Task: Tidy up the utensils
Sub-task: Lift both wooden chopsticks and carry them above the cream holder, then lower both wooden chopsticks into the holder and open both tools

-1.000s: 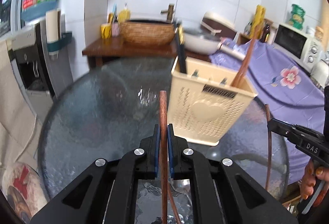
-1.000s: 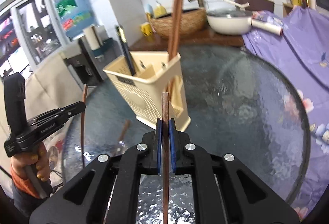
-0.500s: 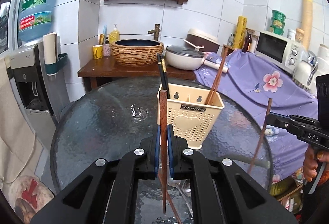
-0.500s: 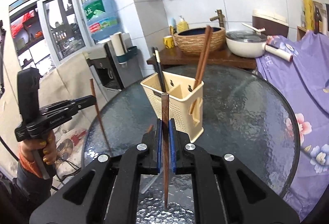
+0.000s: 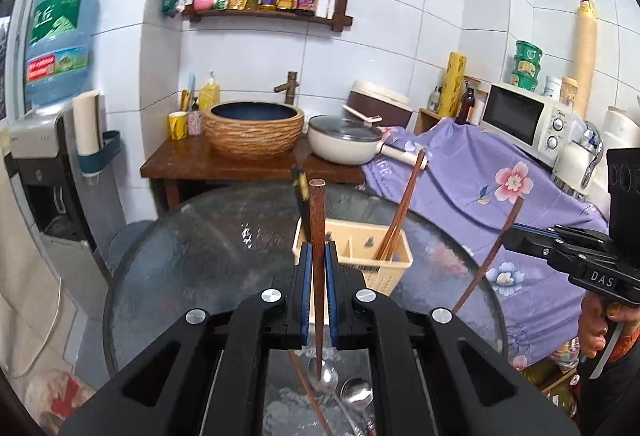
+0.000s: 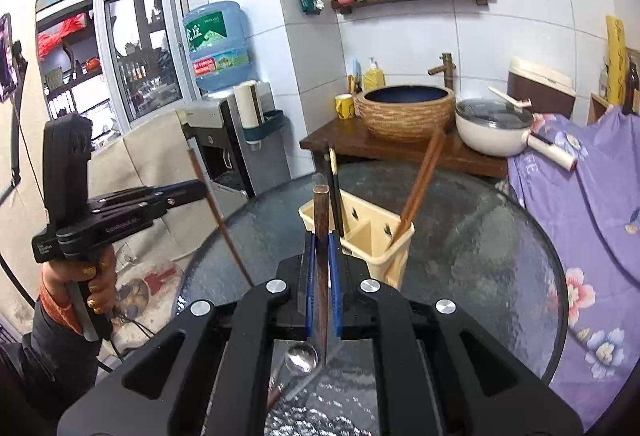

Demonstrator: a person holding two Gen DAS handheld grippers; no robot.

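My left gripper [image 5: 316, 268] is shut on a brown wooden chopstick [image 5: 317, 220], held upright above the round glass table [image 5: 192, 260]. My right gripper [image 6: 321, 268] is shut on a second brown chopstick [image 6: 321, 220], also upright. Each gripper shows in the other's view, the right gripper [image 5: 516, 236] and the left gripper [image 6: 200, 189], both held high on either side of the table. A cream utensil holder [image 5: 372, 260] stands on the table ahead, also in the right wrist view [image 6: 372, 240]. It holds brown chopsticks [image 6: 420, 183] and black chopsticks [image 6: 334, 183].
Metal spoons [image 5: 356, 396] and a loose chopstick lie on the glass under the grippers; one spoon [image 6: 302, 358] shows in the right wrist view. Behind the table are a wooden stand with a woven basin [image 5: 254, 129], a pan [image 5: 344, 139], a purple cloth [image 5: 500, 187] and a water dispenser [image 6: 224, 139].
Both grippers have risen and drawn back from the holder with their chopsticks. The holder now looks smaller and lower, and the spoons on the glass have come into view.
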